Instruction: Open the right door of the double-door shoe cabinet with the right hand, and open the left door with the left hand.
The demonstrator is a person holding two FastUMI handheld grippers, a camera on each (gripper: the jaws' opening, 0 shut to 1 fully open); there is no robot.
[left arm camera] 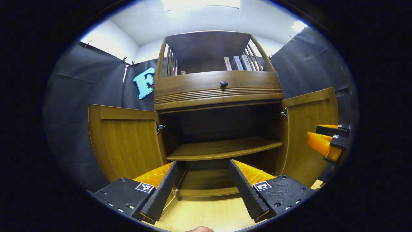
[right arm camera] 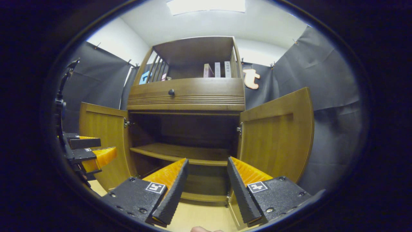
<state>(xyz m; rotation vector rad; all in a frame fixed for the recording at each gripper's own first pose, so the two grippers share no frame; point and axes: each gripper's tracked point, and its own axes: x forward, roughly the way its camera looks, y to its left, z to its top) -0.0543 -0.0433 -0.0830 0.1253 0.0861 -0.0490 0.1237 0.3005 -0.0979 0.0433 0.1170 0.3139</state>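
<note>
The wooden shoe cabinet stands with both doors swung wide. Its left door and right door angle outward, baring a dark interior with one shelf. My left gripper is open in front of the cabinet's middle, touching nothing. My right gripper is open too, just left of the right door's lower edge, with nothing between its fingers. In the left gripper view the right gripper shows at the far right; in the right gripper view the left gripper shows at the far left.
Above the doors runs a drawer with a dark round knob. An open top shelf holds a few books. Pale wooden floor lies before the cabinet. Black cloth walls stand on both sides.
</note>
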